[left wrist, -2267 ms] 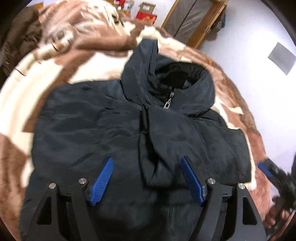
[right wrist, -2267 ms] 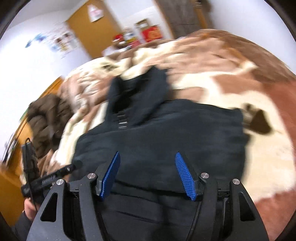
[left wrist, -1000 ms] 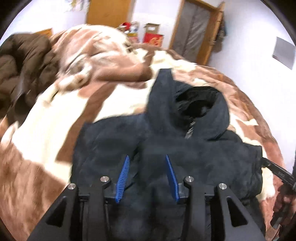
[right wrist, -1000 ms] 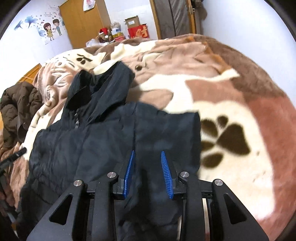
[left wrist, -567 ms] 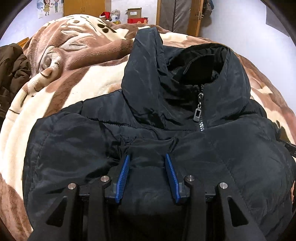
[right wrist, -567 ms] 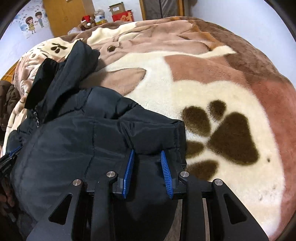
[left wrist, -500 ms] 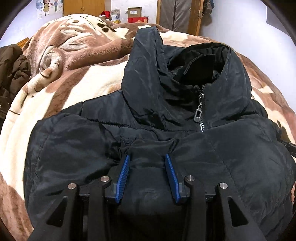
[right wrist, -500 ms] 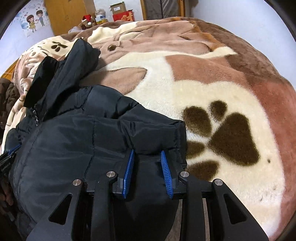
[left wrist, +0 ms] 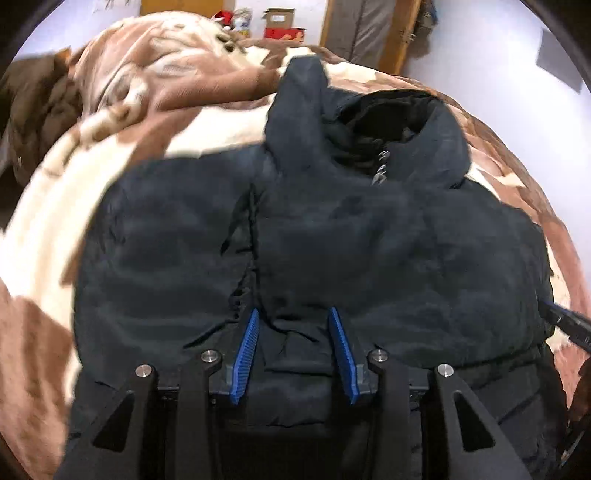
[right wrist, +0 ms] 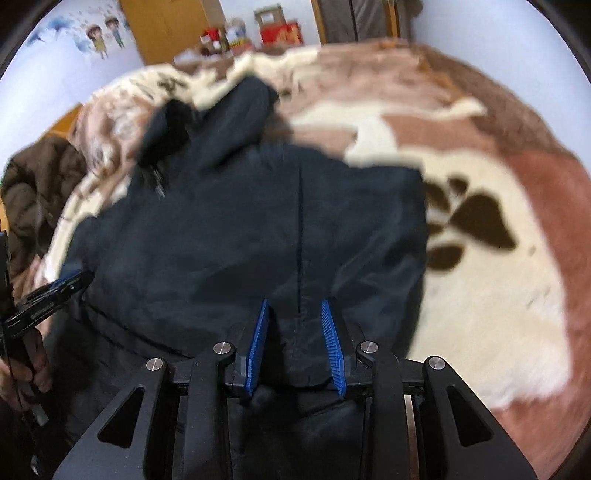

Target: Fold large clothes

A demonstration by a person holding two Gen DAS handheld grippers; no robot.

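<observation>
Each camera sits behind its own gripper, looking forward and down from close above the bed (left wrist: pixel 48 206); the left view faces the jacket's (left wrist: pixel 332 236) collar side, the right view its other edge; both share the jacket, blanket (right wrist: pixel 480 258), and far doorway (left wrist: pixel 364 29).

No text, brand, number or sign can be read in either view. The red box (right wrist: pixel 279 31) by the far wall carries yellowish markings, but they are too blurred to make out as letters; in the left wrist view the same red box (left wrist: pixel 285 34) shows only a smear of colour. The cardboard carton (left wrist: pixel 277 16) behind it shows no legible print. The wall sticker (right wrist: pixel 99 40) beside the wooden door is a cartoon of two children with no words that can be made out. The grey panel (left wrist: pixel 561 63) on the white wall shows no writing.
</observation>
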